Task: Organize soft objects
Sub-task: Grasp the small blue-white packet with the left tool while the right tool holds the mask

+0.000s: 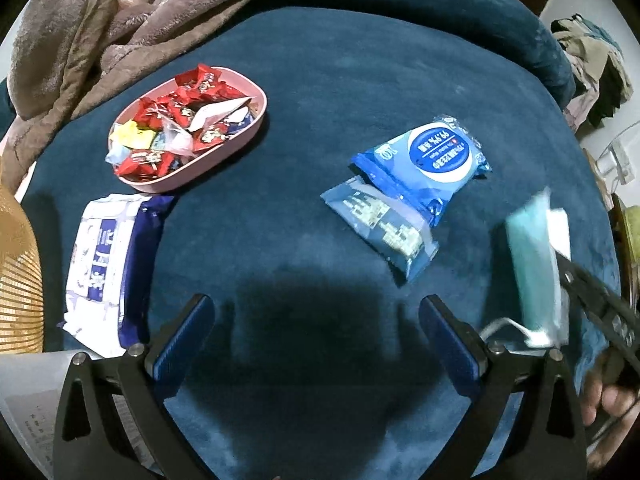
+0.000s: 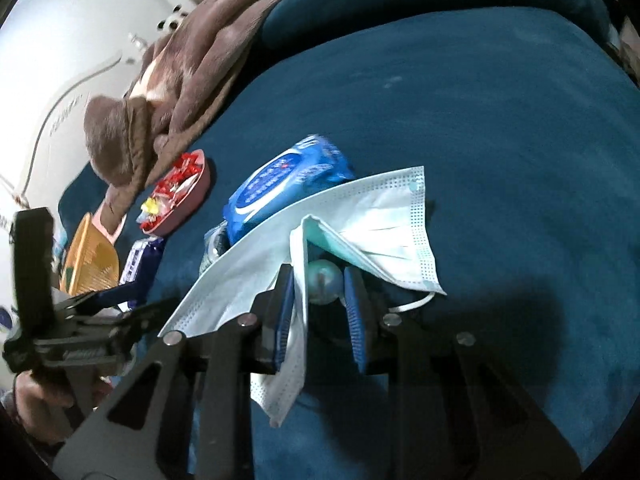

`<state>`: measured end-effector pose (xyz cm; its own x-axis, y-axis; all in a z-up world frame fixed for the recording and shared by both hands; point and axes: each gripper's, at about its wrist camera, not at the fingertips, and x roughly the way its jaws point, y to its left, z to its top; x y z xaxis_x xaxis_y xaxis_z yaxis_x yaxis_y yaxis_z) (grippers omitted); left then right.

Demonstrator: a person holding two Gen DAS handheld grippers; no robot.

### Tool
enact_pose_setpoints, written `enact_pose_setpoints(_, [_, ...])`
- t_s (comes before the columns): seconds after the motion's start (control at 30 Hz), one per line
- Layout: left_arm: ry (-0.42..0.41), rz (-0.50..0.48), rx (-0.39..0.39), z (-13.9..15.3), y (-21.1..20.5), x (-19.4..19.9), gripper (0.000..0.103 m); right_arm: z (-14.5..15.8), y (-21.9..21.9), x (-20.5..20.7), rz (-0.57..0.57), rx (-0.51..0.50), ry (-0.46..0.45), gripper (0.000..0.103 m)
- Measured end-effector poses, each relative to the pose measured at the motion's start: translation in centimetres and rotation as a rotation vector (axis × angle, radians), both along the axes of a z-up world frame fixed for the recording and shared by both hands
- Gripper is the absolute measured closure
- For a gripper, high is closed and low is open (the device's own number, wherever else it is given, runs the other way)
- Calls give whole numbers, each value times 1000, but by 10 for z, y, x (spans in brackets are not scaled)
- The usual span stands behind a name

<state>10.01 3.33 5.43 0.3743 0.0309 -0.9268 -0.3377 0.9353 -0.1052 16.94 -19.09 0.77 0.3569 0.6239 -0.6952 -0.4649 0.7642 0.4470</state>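
Observation:
My right gripper (image 2: 318,280) is shut on a pale blue face mask (image 2: 360,216), which hangs folded above the dark blue cushion (image 2: 500,140). In the left wrist view the mask (image 1: 536,264) hangs blurred at the right. My left gripper (image 1: 316,312) is open and empty above the cushion (image 1: 320,80). A blue wet-wipe pack (image 1: 428,160) lies partly on a lighter blue pack (image 1: 380,228) ahead of it to the right; the wipe pack also shows behind the mask in the right wrist view (image 2: 280,188). A white and navy tissue pack (image 1: 108,264) lies at the left.
A pink tray (image 1: 256,120) holds red wrapped sweets. A brown blanket (image 1: 100,28) is heaped at the back left. An orange slatted basket (image 1: 16,280) sits at the far left, also in the right wrist view (image 2: 88,260). Clothes (image 1: 592,64) lie off the cushion at the right.

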Motion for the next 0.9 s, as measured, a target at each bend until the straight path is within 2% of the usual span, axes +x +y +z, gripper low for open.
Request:
enact_pose_setpoints(0.17, [0,20,-37,-5,-7,18,1,-8,-19,-6,-68,-42,10,77])
enact_pose_setpoints(0.37, [-17,56,-49,-13,-21,44,3,-16,-20,-3,-70,-33,16,75])
enact_pose_setpoints(0.4, [-26,75,-54,-14,-20,47,7,-15,-20,-3,-70,-34,12,75])
enact_pose_setpoints(0.47, [-46,113,-55,-15,-18,51,40,-15,-20,-4,-65,-35,7,75])
enact_pose_setpoints(0.57, [-40,133,-48,-20,-14,52,68,-16,-23,-3,-63,-14,20,75])
enact_pose_setpoints(0.63, [-48,129,-34,-19,-13,45,72,-17,-27,-2,-66,2,39,75])
enact_pose_setpoints(0.77, [-43,101,-62,-18,-9,25,72,-17,-28,-3,-69,27,66,71])
enact_pose_setpoints(0.83, [-37,89,-70,-20,-9,14,72,-15,-28,-7,-63,43,71,60])
enact_pose_setpoints(0.9, [-27,73,-77,-21,-12,4,72,-15,-29,-15,-59,70,76,41])
